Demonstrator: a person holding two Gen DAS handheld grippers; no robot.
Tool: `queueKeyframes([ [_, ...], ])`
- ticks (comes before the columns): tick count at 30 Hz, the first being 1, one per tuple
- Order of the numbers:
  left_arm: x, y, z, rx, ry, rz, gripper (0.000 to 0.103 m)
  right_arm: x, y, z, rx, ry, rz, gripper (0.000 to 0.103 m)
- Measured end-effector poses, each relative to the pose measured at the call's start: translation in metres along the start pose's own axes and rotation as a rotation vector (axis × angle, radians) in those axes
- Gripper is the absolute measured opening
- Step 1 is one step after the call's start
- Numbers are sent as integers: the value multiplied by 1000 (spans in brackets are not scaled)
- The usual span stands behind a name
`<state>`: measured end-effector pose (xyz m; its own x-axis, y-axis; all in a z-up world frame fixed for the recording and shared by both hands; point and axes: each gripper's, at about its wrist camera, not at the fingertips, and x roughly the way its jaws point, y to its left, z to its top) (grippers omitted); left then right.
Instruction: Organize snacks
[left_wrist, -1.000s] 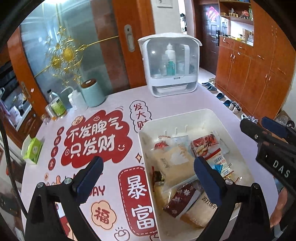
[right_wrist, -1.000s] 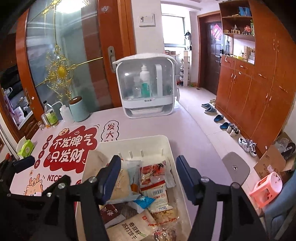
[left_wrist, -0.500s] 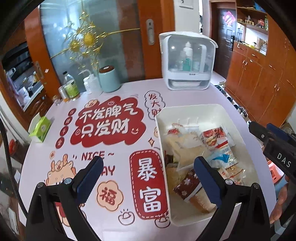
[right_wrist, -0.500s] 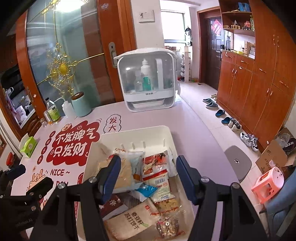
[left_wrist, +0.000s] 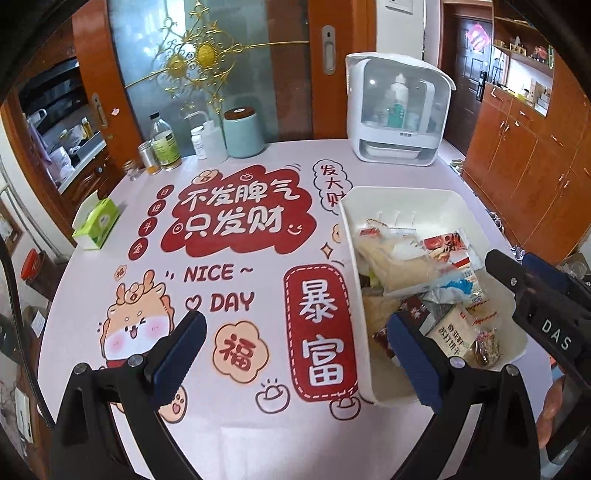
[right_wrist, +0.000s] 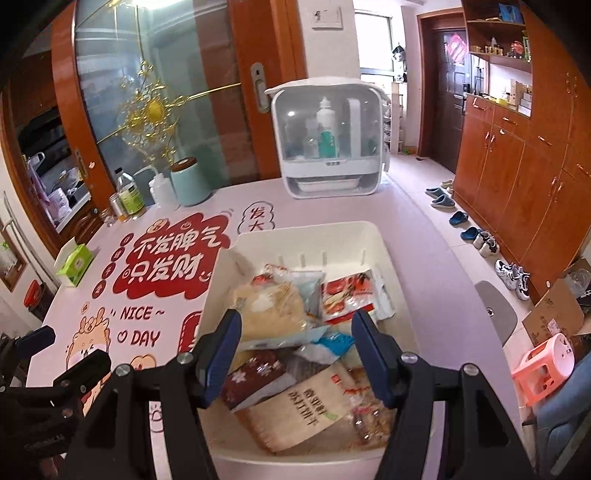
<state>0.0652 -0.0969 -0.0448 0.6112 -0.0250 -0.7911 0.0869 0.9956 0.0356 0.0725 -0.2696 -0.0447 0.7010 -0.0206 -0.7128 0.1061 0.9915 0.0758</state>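
White rectangular plastic bin (right_wrist: 306, 236) heaped with wrapped snack packets (right_wrist: 280, 310), on pink printed table (left_wrist: 236, 421). Right tongs (right_wrist: 295, 354) spread wide above the heap, pinching nothing. Left tongs (left_wrist: 295, 358) spread, empty, straddling the bin's near left wall.

Lower snack packets (right_wrist: 295, 413) hidden beneath upper ones.
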Motion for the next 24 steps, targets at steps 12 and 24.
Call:
queueKeyframes([
  [12,-33,34,-23,-4,29,10,98,-31,54,-28,-67,52,91,63],
  [24,-81,69,-31,-19,-12,21,98,-88,89,-34,-68,28,97,63],
])
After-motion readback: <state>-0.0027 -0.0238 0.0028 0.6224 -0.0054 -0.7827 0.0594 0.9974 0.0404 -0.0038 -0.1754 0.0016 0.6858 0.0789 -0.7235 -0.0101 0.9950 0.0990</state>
